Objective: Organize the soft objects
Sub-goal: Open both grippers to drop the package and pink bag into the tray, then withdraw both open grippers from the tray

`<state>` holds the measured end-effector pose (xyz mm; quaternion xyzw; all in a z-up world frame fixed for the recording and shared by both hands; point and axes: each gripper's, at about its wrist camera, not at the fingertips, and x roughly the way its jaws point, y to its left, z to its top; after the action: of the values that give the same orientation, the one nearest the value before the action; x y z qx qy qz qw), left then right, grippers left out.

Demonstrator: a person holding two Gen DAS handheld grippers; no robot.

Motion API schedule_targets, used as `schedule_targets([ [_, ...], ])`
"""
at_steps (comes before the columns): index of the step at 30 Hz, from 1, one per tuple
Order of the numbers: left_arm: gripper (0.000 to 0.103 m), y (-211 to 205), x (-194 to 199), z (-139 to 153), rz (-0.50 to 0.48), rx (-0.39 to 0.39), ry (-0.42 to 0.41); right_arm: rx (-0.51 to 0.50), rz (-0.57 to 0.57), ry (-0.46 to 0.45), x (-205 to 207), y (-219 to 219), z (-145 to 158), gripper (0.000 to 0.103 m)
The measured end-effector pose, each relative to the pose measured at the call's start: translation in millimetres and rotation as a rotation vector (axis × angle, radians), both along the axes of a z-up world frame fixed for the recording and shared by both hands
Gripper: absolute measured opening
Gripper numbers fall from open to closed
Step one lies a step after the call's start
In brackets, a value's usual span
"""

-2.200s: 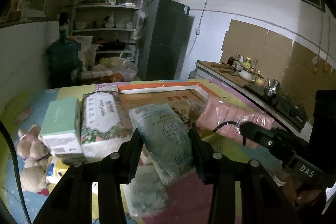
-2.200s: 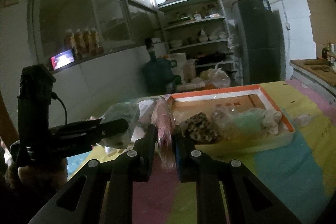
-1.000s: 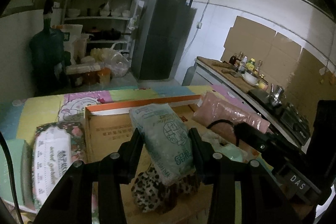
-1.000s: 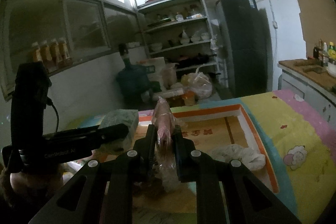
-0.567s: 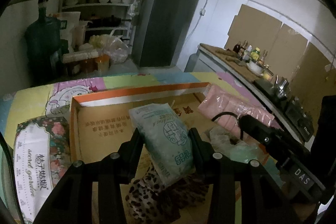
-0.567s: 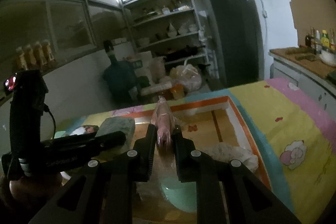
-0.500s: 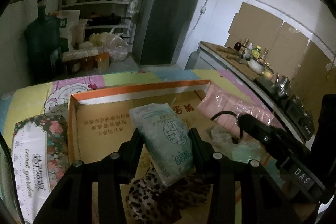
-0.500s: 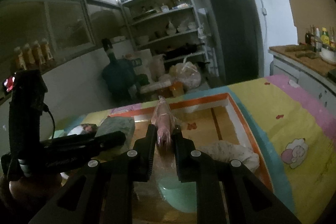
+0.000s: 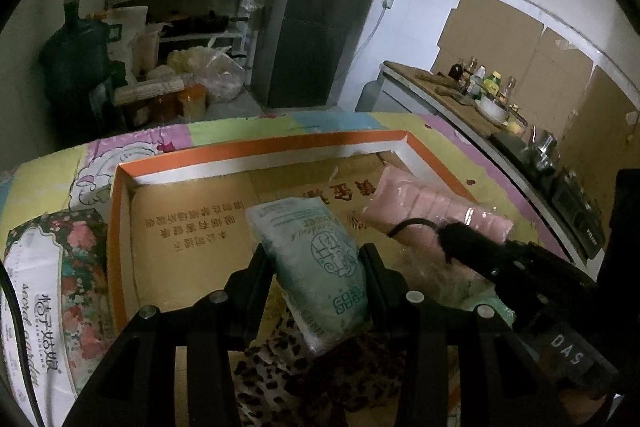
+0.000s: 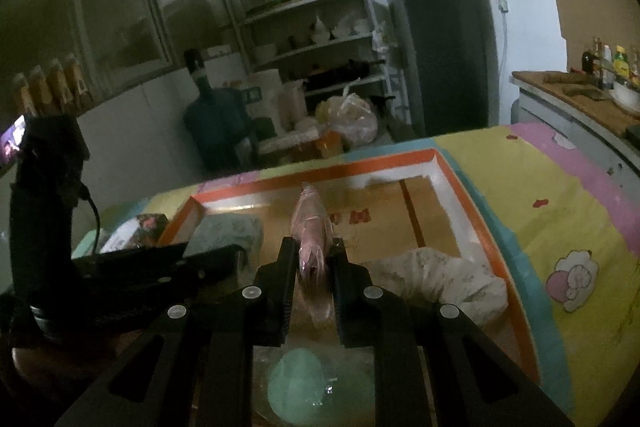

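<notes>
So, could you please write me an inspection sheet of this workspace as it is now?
Surface: table under a pastel cartoon cloth.
Job's things: green tissue pack and pink pack, both held above the orange-rimmed cardboard box.
Clutter: leopard-print fabric, white cloth, floral tissue pack.
Grippers: left gripper clamps the green pack; right gripper clamps the pink pack.
Cables: black cable on the left gripper's handle.
Surroundings: fridge, shelves, water jug.
</notes>
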<state>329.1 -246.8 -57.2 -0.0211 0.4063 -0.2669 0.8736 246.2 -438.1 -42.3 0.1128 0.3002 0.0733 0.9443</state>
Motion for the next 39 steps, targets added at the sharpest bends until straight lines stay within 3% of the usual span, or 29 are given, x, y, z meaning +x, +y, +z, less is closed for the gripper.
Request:
schedule_targets([
  [7,0.051,1.3,5.7,-4.3,0.012,-0.007,0.054,0.002,-0.004,0.010,-2.0,-2.1,-3.4,0.022],
  [14,0.064,-0.5,3.3,-3.3,0.018,0.000,0.043,0.018,-0.019,0.010,-2.4,-6.7,-3.1,0.046],
  [20,0.076,4.6,-1.6,5.4,0.049,0.006,-0.014,0.036,-0.033,-0.017,-7.6,-11.8,-1.0,0.051],
  [32,0.078,9.3,-17.9,26.2,0.062,0.026,-0.086,0.066,-0.045,-0.075,-16.8,-14.7,6.4,0.052],
  [39,0.078,14.8,-31.1,37.8,0.066,0.025,-0.122,0.058,-0.046,-0.097,-23.8,-10.1,10.2,0.059],
])
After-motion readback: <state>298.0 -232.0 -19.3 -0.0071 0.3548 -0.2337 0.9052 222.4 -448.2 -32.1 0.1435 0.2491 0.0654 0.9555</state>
